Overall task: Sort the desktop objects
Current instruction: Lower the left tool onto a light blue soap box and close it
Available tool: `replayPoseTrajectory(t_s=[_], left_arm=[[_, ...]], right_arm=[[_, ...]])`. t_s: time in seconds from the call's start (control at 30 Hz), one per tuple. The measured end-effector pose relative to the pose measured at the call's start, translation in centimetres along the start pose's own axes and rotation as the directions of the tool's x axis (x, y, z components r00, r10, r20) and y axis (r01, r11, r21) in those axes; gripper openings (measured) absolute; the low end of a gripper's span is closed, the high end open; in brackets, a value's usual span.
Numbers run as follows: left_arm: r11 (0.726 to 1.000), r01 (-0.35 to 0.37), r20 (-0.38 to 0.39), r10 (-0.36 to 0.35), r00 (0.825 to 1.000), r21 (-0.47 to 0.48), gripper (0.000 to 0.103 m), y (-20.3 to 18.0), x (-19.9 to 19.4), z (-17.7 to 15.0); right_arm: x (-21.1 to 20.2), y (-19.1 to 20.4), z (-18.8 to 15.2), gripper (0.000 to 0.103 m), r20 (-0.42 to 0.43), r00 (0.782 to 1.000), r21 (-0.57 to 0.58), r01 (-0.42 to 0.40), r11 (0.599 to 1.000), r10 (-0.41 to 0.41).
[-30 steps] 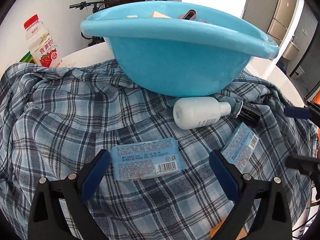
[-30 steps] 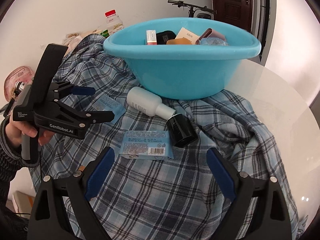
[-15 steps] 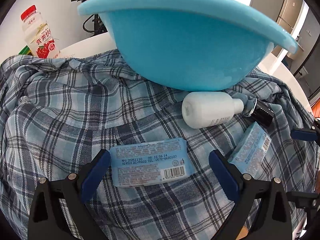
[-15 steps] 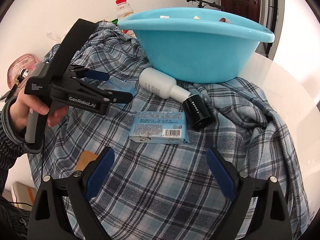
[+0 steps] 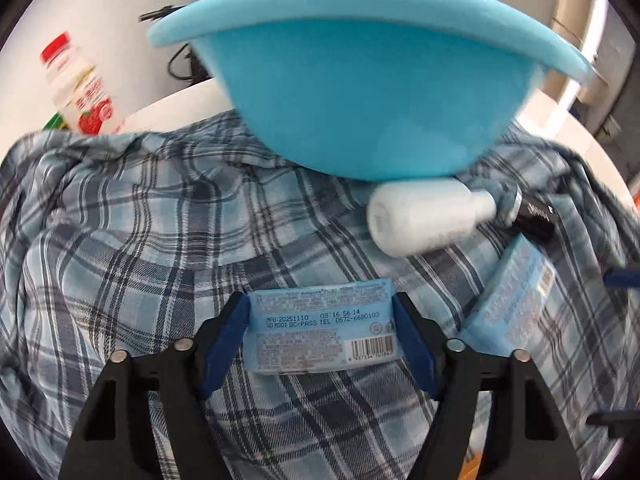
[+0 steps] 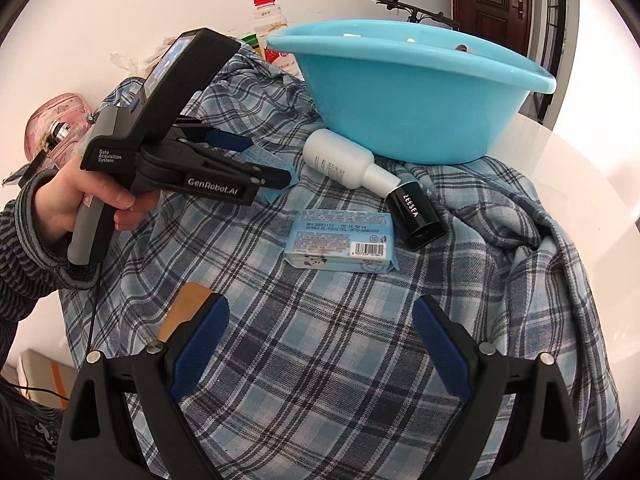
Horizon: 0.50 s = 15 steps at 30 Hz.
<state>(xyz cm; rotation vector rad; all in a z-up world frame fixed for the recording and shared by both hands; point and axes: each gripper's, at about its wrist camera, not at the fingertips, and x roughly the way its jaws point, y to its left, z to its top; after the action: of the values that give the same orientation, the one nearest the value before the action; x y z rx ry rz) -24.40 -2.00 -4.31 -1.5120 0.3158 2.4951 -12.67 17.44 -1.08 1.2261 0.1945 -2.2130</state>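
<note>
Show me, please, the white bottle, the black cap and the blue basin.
white bottle [image 6: 334, 160], right wrist view, on its body.
black cap [image 6: 416, 216], right wrist view, on its lettered side.
blue basin [image 6: 400, 108], right wrist view, on its outer wall.

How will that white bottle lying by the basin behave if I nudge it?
The white bottle lies on its side and looks round, so it will probably roll. Rumpled plaid cloth may slow it. Its neck seems to touch the black tube, which could shift too.

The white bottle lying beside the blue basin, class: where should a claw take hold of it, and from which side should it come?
Grip the white bottle across its round body, not the thin neck. It lies on its side on the plaid cloth, the basin close behind and the black cap at its neck. So probably come from above, one finger on each long side. The free right claw stands open.
</note>
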Motion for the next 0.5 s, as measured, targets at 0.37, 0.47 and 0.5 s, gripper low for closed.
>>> replayPoseTrajectory(t_s=[0.37, 0.47, 0.5], left_arm=[[1.0, 0.016, 0.003, -0.016, 1.0, 0.022, 0.067, 0.4, -2.3, -1.6], [0.999, 0.021, -0.004, -0.021, 1.0, 0.038, 0.067, -1.7, -3.1, -2.2], [0.999, 0.02, -0.005, -0.02, 1.0, 0.045, 0.067, -2.0, -3.2, -2.5]], right_arm=[[0.5, 0.3, -0.1, 0.092, 0.001, 1.0, 0.011, 0.003, 1.0, -0.003], [1.0, 0.6, 0.0, 0.092, -0.005, 1.0, 0.011, -0.003, 1.0, 0.003], [1.2, 0.7, 0.0, 0.092, -0.005, 1.0, 0.01, -0.003, 1.0, 0.003]])
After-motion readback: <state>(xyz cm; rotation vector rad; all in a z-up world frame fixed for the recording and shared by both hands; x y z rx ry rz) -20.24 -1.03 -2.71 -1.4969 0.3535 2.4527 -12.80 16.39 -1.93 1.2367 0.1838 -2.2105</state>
